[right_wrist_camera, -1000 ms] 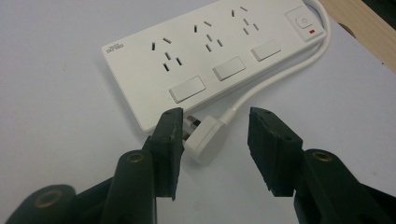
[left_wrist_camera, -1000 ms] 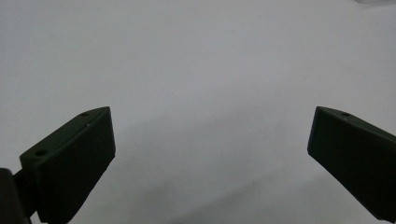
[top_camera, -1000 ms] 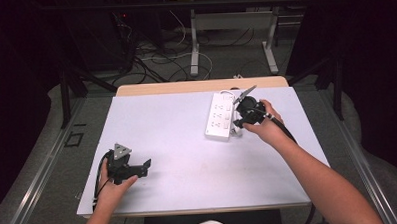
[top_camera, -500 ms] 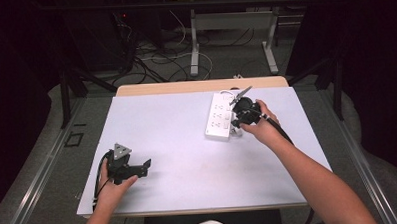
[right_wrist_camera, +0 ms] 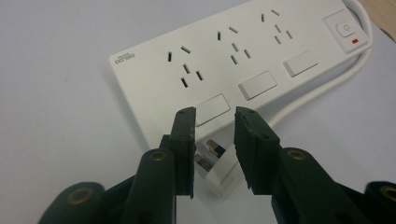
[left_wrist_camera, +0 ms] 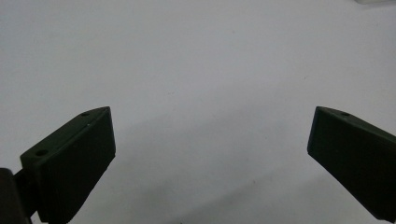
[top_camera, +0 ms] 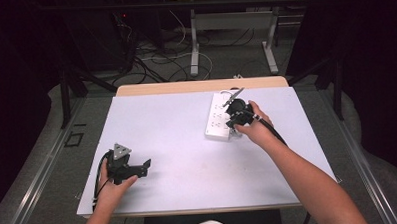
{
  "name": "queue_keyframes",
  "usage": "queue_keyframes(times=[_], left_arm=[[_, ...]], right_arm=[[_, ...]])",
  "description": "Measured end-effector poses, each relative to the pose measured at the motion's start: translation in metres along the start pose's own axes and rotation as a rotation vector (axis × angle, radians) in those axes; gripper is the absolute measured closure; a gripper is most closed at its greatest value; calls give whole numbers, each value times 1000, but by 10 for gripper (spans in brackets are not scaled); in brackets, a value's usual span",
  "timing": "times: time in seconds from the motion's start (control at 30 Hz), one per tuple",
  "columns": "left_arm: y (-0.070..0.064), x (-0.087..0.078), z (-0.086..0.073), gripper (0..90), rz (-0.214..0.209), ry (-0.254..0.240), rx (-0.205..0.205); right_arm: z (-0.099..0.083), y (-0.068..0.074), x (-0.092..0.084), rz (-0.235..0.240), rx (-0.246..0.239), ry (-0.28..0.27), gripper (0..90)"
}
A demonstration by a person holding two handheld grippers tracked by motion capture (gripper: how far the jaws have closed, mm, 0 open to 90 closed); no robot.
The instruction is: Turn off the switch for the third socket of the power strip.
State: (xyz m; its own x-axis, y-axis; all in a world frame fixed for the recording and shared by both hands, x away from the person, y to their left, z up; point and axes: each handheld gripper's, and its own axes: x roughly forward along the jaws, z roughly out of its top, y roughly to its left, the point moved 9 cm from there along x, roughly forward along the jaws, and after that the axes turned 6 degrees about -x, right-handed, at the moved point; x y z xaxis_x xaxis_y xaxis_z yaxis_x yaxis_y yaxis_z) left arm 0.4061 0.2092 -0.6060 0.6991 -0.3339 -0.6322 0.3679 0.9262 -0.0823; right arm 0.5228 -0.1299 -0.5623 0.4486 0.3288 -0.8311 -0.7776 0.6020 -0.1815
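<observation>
Fingers [right_wrist_camera: 254, 149] of right gripper [right_wrist_camera: 215, 154] straddle white plug [right_wrist_camera: 212, 161] beside power strip [right_wrist_camera: 243, 60].

High view: overhead, facing 12 o'clock down onto table [top_camera: 187, 142]. Gripper views: close, low over tabletop. Right shares power strip [right_wrist_camera: 243, 60] with high view, 1 o'clock.

One white power strip [right_wrist_camera: 243, 60] ahead of the right gripper's jaws: three socket groups, three rectangular switches, one master button. One white plug [right_wrist_camera: 212, 161] between those jaws. Two grippers.
</observation>
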Motion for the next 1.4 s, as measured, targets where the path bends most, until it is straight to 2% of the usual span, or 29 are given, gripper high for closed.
queue_keyframes(times=[0.07, 0.17, 0.2, 0.23, 0.37, 0.4, 0.47, 0.5, 0.6, 0.63, 0.67, 0.7, 0.73, 0.77, 0.83, 0.87, 0.9, 0.93, 0.97, 1.0, 1.07, 1.3, 1.37, 1.4], left_arm=[[0, 0, 0, 8, 0, 0, 0], [1, 0, 0, 7, 0, 4, 7], [1, 0, 0, 7, 0, 4, 7], [1, 0, 0, 7, 0, 4, 7], [1, 0, 0, 7, 0, 3, 6], [1, 0, 0, 8, 0, 1, 8], [1, 0, 0, 8, -1, 1, 7], [1, 0, 0, 8, -1, 1, 7], [1, 0, 0, 7, -2, 2, 8], [1, 0, 0, 8, -2, 2, 7], [2, 0, 0, 8, 5, 2, 19], [2, 0, 0, 8, 3, 2, 14], [2, 0, 0, 8, 3, 1, 11], [2, 0, 0, 7, 3, 4, 16], [1, 0, -1, 8, 0, 3, 10], [1, 0, -1, 7, -2, 4, 7], [1, 0, -1, 7, -2, 4, 8], [0, 0, -1, 7, -3, 4, 7], [0, 0, -1, 7, -3, 4, 6], [0, 0, -1, 7, -3, 4, 6], [0, 0, -1, 7, -3, 4, 5], [0, 0, -1, 7, -4, 4, 7], [0, 0, -1, 7, -4, 4, 7], [0, 0, -1, 8, -4, 4, 7]], right_arm=[[1, 1, 2, 7, 1, 15, 695], [3, 4, 7, 15, 21, 2, 695], [3, 1, 8, 18, -33, 8, 695], [2, 4, 8, 13, 4, 24, 695], [2, 5, 14, 25, -1, 37, 697], [3, 6, 16, 20, 19, 38, 698], [3, 6, 18, 29, 13, 40, 705], [3, 7, 19, 28, 33, 46, 708], [4, 6, 22, 34, 6, 39, 718], [4, 9, 24, 45, 44, 47, 725], [4, 9, 25, 38, 47, 52, 726], [4, 9, 25, 38, 47, 52, 726], [5, 8, 26, 43, 21, 42, 728], [5, 9, 27, 44, 45, 44, 731], [5, 10, 28, 44, 49, 52, 739], [9, 10, 33, 43, 42, 0, 750], [9, 10, 33, 43, 42, 0, 750], [8, 10, 33, 50, 44, 13, 759], [4, 11, 29, 62, 36, 87, 781], [4, 11, 29, 63, 36, 94, 785], [7, 11, 33, 52, 46, 45, 795], [5, 12, 33, 45, 37, 83, 827], [7, 11, 37, 34, 50, 37, 840], [5, 9, 34, 35, 14, 75, 846]])
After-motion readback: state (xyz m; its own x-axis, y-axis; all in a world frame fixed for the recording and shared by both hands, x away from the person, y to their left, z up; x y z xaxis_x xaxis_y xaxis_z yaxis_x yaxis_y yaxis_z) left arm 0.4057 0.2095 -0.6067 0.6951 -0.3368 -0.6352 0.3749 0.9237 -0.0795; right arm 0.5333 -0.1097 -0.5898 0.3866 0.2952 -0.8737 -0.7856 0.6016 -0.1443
